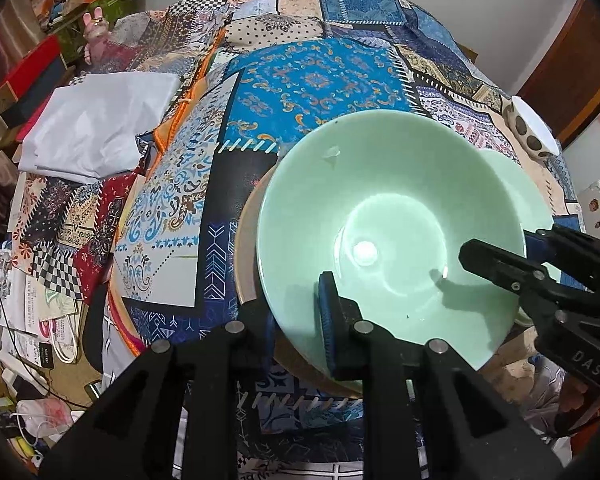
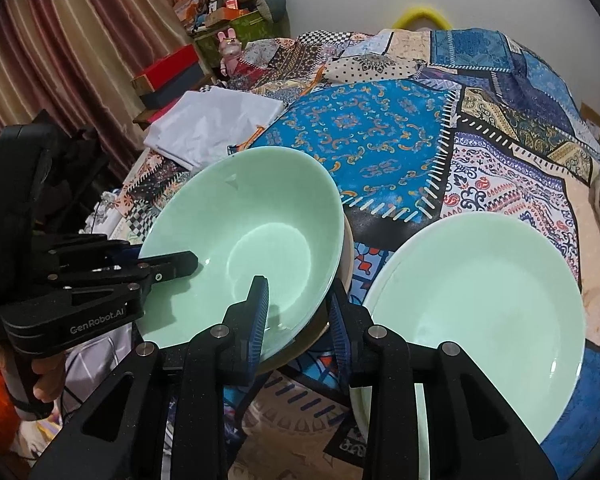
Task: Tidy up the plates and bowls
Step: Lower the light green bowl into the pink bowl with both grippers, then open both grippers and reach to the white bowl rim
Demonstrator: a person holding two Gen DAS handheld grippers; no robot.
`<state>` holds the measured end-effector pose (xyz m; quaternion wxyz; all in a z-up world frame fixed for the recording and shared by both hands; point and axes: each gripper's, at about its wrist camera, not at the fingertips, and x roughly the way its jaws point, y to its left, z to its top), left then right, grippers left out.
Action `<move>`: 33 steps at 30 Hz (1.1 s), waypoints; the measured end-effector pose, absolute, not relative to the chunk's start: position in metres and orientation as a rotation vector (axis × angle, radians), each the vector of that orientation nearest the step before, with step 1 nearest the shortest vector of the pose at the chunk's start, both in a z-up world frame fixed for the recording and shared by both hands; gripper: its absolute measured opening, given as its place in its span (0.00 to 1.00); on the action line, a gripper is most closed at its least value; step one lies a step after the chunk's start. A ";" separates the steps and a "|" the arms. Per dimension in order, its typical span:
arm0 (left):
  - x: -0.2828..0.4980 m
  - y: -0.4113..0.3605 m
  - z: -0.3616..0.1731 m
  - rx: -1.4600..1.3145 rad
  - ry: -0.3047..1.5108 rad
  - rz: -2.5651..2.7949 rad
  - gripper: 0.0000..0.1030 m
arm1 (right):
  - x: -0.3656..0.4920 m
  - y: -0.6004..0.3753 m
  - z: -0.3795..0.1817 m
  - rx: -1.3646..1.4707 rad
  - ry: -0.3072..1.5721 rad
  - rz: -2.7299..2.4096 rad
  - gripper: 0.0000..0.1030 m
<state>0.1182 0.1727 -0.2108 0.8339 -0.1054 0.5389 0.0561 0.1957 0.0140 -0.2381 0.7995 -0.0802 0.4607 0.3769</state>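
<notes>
Surface: a table under a patchwork cloth of blue, cream and black squares, with a folded white sheet on its left part.
Room, left side: striped curtains, red and dark boxes, a pink rabbit figure; papers and cables lie on the floor beside the table.
Room, far side: a pale wall and something yellow behind the table edge.
Green bowl: tilted, gripped at two points of its rim, with a tan dish showing beneath its edge.
Left gripper: clenched on the green bowl's near rim, one blue pad inside the bowl, the other outside.
Right gripper: its fingers straddle the same bowl's rim, one pad inside, one outside; whether they press, I cannot tell.
Green plate: flat on the cloth just right of the bowl.
Spotted bowl: near the table's right edge, well apart from the green pieces.
Left wrist view only: the floor clutter and the whole spotted bowl.
Right wrist view only: the whole green plate, the curtains, and a hand around the left gripper's handle.
</notes>
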 end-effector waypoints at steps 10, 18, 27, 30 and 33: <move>0.122 0.170 -0.212 -0.196 1.147 0.146 0.18 | 0.197 0.005 -0.240 -0.197 0.976 0.800 0.28; 0.131 0.163 -0.202 -0.105 1.150 0.183 0.18 | 0.198 -0.011 -0.231 -0.156 0.945 0.788 0.28; 0.138 0.160 -0.193 -0.061 1.169 0.230 0.19 | 0.209 -0.055 -0.217 -0.090 0.910 0.733 0.35; 0.139 0.158 -0.181 -0.033 1.137 0.254 0.21 | 0.213 -0.075 -0.210 -0.064 0.885 0.704 0.36; 0.141 0.157 -0.162 -0.037 1.094 0.235 0.21 | 0.217 -0.097 -0.202 -0.048 0.854 0.656 0.36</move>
